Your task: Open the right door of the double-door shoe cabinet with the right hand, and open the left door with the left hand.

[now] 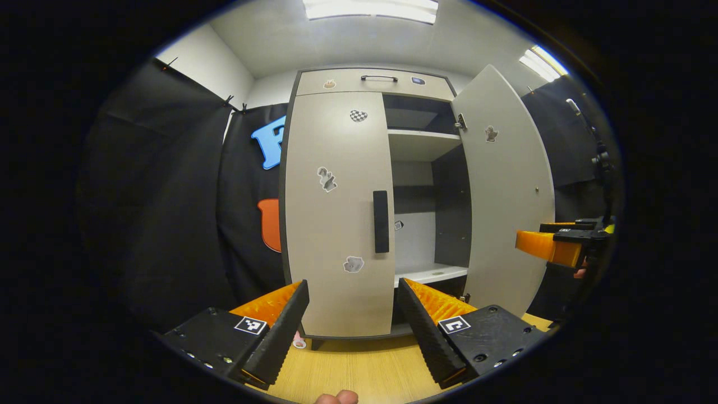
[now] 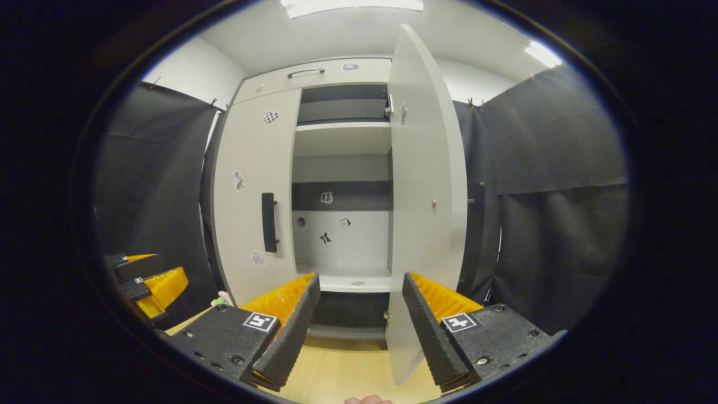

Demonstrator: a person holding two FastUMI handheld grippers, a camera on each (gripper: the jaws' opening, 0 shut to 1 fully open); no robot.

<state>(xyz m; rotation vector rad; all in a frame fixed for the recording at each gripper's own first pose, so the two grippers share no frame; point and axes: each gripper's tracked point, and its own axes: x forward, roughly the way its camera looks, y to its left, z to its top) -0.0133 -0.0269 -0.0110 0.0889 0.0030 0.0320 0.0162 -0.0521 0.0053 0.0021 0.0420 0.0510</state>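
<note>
left gripper view. left tool (image 1: 352, 314), bottom centre: fingers apart, holding nothing, lined up under the left door's handle (image 1: 381, 221), likely so the handle can pass between them. left door (image 1: 336, 213), centre of frame: shut flush against the shoe cabinet (image 1: 373, 84), stickers on its face; not yet opened. right door (image 1: 507, 191), right of centre: swung wide, baring the shelves (image 1: 423, 136). right tool (image 1: 552, 244), right edge: clear of that door, touching nothing; its fingers' spread cannot be told here. wooden counter (image 1: 359, 365), bottom, carries the cabinet.

right gripper view. right tool (image 2: 362, 317), bottom centre: fingers apart, empty, drawn back from the right door (image 2: 423, 185), which stands edge-on at centre. left door (image 2: 255, 196), left of centre: closed, handle (image 2: 269, 222) untouched. left tool (image 2: 148, 286), lower left: near that door, not yet on it.
</note>
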